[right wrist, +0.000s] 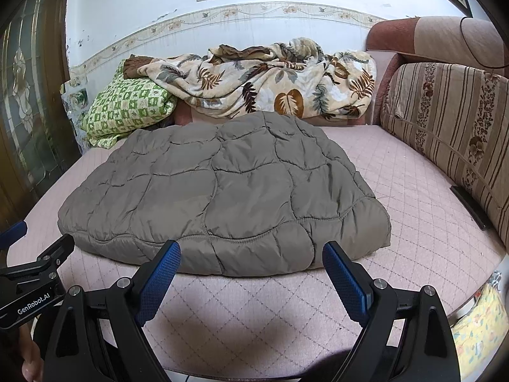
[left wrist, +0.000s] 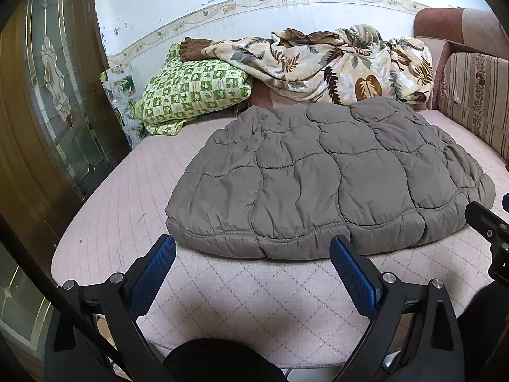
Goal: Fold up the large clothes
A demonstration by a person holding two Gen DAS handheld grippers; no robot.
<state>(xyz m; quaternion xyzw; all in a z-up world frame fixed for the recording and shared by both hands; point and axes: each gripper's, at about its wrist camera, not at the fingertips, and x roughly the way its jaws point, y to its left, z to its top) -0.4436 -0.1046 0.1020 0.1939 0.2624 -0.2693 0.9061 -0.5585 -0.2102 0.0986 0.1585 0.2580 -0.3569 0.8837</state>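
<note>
A grey quilted puffer garment [left wrist: 324, 175] lies folded into a thick bundle on the pink quilted sofa seat [left wrist: 248, 293]. The right wrist view shows the same garment [right wrist: 222, 191] on the seat [right wrist: 254, 312]. My left gripper [left wrist: 253, 251] hovers just short of the garment's near hem, jaws wide and nothing between the blue pads. My right gripper [right wrist: 251, 256] stands open the same way at the near hem, further right. Neither touches the fabric. Part of the right gripper's body [left wrist: 490, 229] shows at the left view's right edge.
A leaf-print blanket [right wrist: 261, 79] and a green checked pillow [right wrist: 127, 108] are piled at the back against the wall. A striped back cushion [right wrist: 445, 133] lines the right side. A wooden glass-panelled door [left wrist: 47, 111] stands at the left.
</note>
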